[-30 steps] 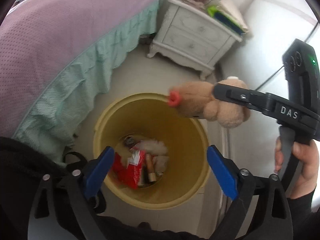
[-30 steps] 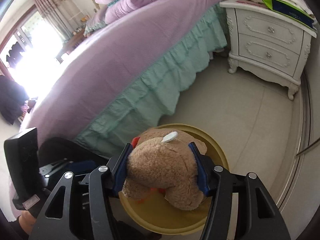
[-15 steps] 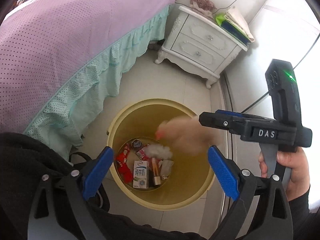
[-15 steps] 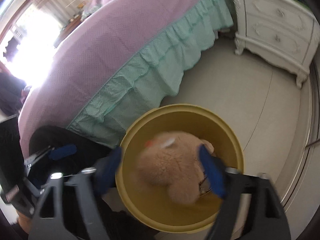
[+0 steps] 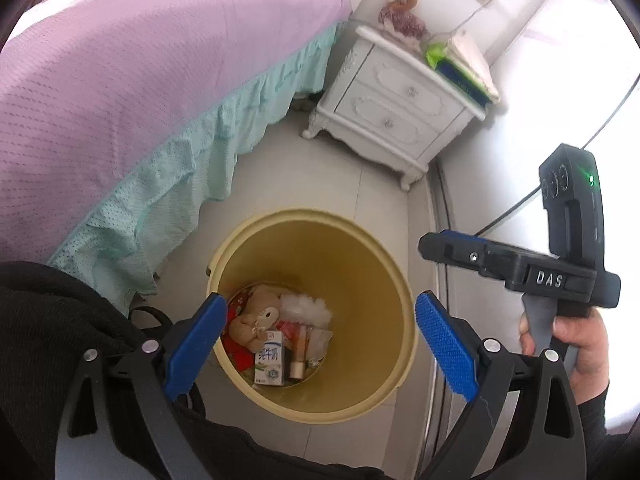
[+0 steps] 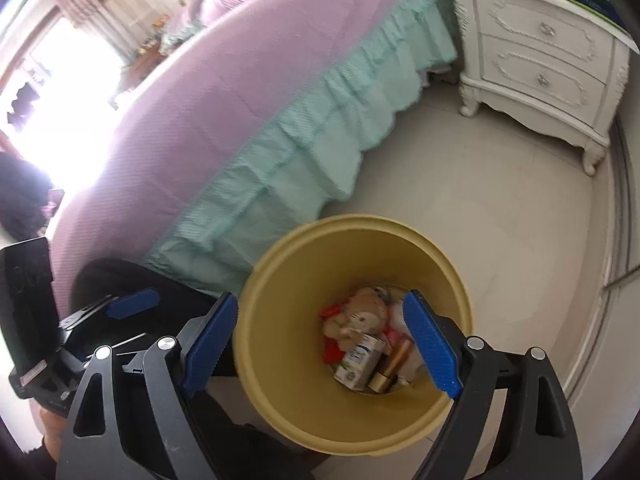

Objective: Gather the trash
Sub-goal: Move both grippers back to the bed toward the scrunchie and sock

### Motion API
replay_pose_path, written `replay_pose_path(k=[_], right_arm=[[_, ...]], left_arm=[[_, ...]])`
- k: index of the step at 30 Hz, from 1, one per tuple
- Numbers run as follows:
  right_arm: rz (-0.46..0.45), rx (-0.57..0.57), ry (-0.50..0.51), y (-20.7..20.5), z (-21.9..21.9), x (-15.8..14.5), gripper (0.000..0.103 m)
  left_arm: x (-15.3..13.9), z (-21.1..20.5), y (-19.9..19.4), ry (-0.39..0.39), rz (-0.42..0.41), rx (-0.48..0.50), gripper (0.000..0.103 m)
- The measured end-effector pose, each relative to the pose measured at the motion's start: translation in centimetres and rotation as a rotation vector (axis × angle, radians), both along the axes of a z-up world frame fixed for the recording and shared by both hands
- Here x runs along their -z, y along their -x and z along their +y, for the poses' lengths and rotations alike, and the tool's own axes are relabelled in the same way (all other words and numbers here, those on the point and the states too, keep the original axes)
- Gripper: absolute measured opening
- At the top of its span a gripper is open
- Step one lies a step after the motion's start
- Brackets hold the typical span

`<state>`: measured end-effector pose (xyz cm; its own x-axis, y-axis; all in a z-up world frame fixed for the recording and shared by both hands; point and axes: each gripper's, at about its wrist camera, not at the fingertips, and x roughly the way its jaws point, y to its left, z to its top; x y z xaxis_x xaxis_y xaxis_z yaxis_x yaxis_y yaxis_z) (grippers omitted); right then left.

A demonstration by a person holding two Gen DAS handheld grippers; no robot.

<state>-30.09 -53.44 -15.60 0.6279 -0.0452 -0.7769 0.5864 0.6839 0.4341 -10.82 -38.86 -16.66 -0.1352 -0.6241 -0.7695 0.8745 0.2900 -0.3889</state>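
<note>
A yellow trash bin [image 5: 360, 240] stands on the tiled floor; it also shows in the right wrist view [image 6: 280, 292]. Inside lie a tan teddy bear [image 5: 256, 320] [image 6: 360, 312], a small milk carton [image 5: 270, 358] [image 6: 358, 362], a gold tube [image 5: 298, 350], white fluff [image 5: 306, 308] and red wrappers [image 5: 236, 354]. My left gripper [image 5: 320, 344] is open and empty above the bin's near side. My right gripper [image 6: 320, 344] is open and empty above the bin; in the left wrist view it [image 5: 500, 264] is at the right.
A bed with purple cover and teal frill [image 5: 140, 120] runs along the left. A white nightstand [image 5: 392, 108] with books and a plush toy [image 5: 400, 16] stands at the back. A sliding-door track [image 5: 440, 208] runs along the right.
My right gripper opened and let go of the teddy bear, which fell into the bin and now rests on the trash. Both grippers rose a little.
</note>
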Motion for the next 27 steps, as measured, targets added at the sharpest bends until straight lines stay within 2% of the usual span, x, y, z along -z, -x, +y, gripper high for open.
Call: replay_pose_path(k=[4,7,13,16,19,22,27], right_arm=[[-0.077,-0.025,0.051,-0.7,1.0,-2.3,0.084],[-0.186,-0.040,0.085,-1.1,1.8,-4.3,0.084],[-0.364,-0.148,0.202,-4.0,4.7,-8.1,0.091],[-0.436,-0.238,0.228,-6.9,6.5,-9.3,0.093],[-0.484,-0.328,0.249,-10.9,8.6,-10.4,0.094],[-0.558,-0.421,0.246,-15.2,10.9,-11.7,0.095],[-0.622,-0.521,0.253,-21.7,14.9,-14.0,0.095]], left_arm=[[-2.9,1.7,-0.8,0.060,-0.041,-0.051,0.096],[-5.4,3.4,-1.6,0.120,-0.082,-0.106,0.097],[-10.2,8.9,-4.7,0.203,-0.277,-0.341,0.099],[-11.7,12.1,-7.6,0.183,-0.345,-0.498,0.099],[-12.6,15.1,-10.7,0.148,-0.369,-0.636,0.099],[-13.2,18.0,-13.7,0.118,-0.398,-0.754,0.099],[-14.4,22.7,-18.7,0.073,-0.430,-0.926,0.099]])
